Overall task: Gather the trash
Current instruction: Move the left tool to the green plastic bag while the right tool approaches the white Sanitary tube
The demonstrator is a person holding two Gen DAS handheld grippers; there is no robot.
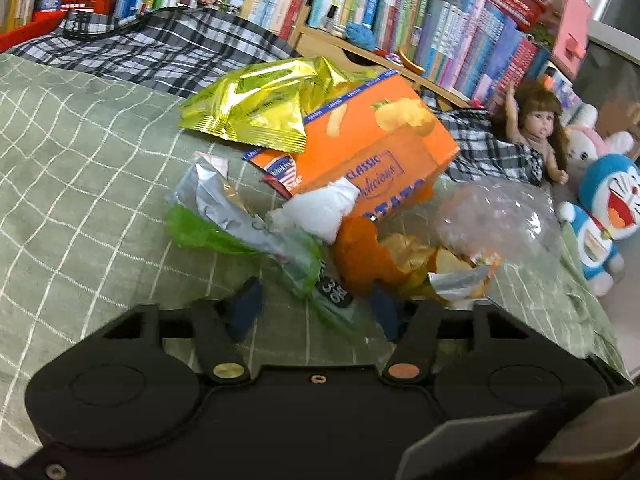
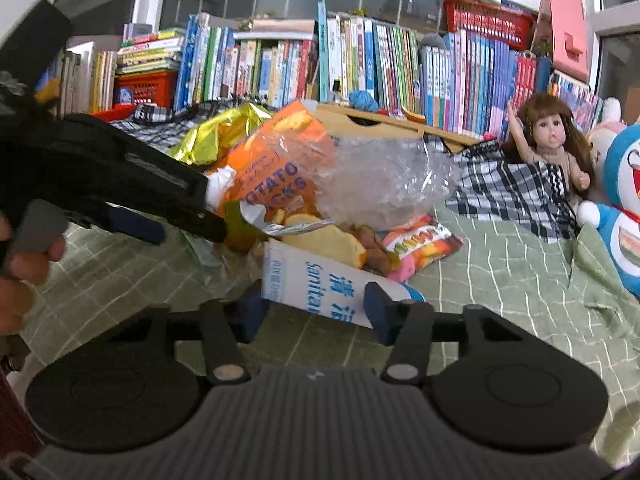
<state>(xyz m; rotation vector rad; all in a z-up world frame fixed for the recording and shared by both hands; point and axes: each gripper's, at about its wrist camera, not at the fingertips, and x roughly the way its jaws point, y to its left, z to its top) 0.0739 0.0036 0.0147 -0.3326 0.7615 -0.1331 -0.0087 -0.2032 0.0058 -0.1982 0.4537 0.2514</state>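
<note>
A heap of trash lies on a green checked sheet (image 1: 80,184): a gold foil bag (image 1: 256,108), an orange potato-sticks pack (image 1: 372,148), a white tissue (image 1: 320,212), orange peel (image 1: 356,256), a clear plastic bag (image 1: 492,216) and a green-and-silver wrapper (image 1: 224,216). My left gripper (image 1: 316,310) is open, the wrapper's dark-labelled end between its fingers. In the right wrist view a white packet with blue print (image 2: 320,280) lies between the fingers of my open right gripper (image 2: 316,312). The left gripper (image 2: 192,236) reaches in from the left toward the heap.
A colourful sweet wrapper (image 2: 424,240) lies beside the peel. A doll (image 2: 548,136), a blue plush toy (image 2: 624,208) and a plaid cloth (image 2: 512,192) sit at the right. Rows of books (image 2: 360,64) and a wooden box (image 2: 384,124) stand behind. A hand (image 2: 24,264) holds the left gripper.
</note>
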